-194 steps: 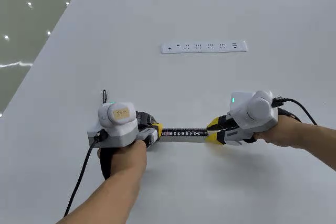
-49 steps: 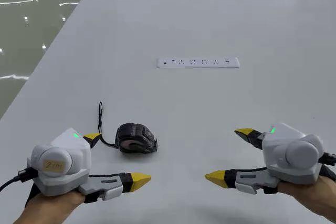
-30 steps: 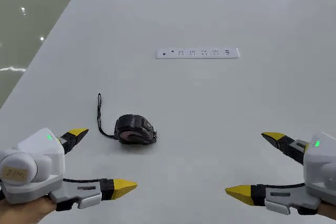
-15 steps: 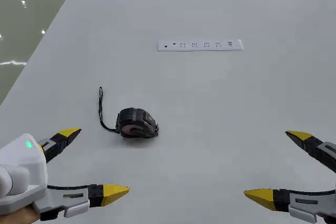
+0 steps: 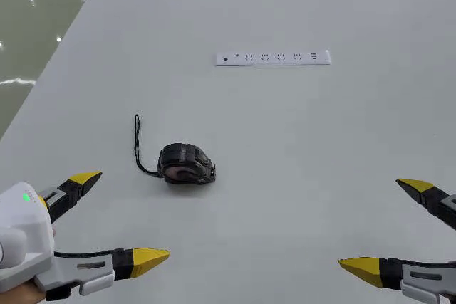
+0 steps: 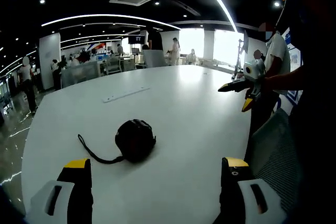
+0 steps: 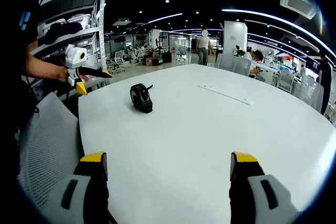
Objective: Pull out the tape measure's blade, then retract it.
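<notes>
The black tape measure (image 5: 187,164) lies alone on the white table (image 5: 299,140), its blade fully inside and its wrist strap (image 5: 137,140) trailing to the left. My left gripper (image 5: 117,217) hovers open near the table's front left edge, a hand's width short of the tape measure (image 6: 135,139). At the front right my right gripper (image 5: 385,226) is open too, much farther from the tape measure (image 7: 142,98). Nothing sits between either pair of yellow-tipped jaws.
A white power strip (image 5: 273,58) lies across the table's middle, beyond the tape measure. The table's left edge drops to a glossy floor (image 5: 28,40). People and office furniture stand far behind the table in the gripper views.
Both grippers held the tape measure with the blade out 6.5 s ago; now it lies released with the blade in. Over the last second both open grippers drew back toward me and outward.
</notes>
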Tool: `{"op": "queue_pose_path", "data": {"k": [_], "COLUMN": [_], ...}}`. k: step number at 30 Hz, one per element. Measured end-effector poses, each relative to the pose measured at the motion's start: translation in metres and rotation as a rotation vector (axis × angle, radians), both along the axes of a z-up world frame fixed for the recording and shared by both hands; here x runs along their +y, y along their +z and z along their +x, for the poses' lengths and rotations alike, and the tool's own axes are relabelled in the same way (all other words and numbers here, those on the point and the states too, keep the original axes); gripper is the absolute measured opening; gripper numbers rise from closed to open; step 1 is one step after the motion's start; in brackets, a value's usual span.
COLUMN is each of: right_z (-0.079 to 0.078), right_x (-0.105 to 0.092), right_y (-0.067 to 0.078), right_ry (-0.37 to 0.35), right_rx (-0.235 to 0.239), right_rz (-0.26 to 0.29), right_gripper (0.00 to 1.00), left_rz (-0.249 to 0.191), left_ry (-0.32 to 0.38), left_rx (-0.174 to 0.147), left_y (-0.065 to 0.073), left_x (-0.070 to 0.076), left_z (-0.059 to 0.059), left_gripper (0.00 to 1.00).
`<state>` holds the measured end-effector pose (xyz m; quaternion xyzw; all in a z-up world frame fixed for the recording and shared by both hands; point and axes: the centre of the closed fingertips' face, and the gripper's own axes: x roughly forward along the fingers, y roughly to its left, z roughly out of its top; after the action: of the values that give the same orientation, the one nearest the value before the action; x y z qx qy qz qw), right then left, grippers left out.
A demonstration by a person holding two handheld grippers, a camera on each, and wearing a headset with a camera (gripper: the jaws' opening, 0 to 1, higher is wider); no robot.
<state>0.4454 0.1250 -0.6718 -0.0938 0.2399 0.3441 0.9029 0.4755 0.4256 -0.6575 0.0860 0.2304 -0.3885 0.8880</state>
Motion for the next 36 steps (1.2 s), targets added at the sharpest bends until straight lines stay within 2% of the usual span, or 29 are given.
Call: {"op": "queue_pose_path", "data": {"k": [12,27,36], "right_z": [0.0019,0.0006,-0.001], "right_x": [-0.0008,-0.0003,0.0017], "right_y": [0.0032,0.0004,-0.0004], "right_ry": [-0.01,-0.001,0.01], "right_rx": [-0.006,0.004,0.004], "right_rz": [0.006,0.008,0.0], "right_gripper": [0.99,0.98,0.98], "left_rz": [0.0,0.006,0.006], "left_ry": [-0.01,-0.007,-0.009], "left_rx": [-0.002,0.002,-0.006], "left_y": [0.0027,0.0031,0.0044], "left_x": [-0.0039,-0.0033,-0.0051], "left_z": [0.0008,0.0034,0.0038], "left_gripper": [1.0,1.0,1.0]}}
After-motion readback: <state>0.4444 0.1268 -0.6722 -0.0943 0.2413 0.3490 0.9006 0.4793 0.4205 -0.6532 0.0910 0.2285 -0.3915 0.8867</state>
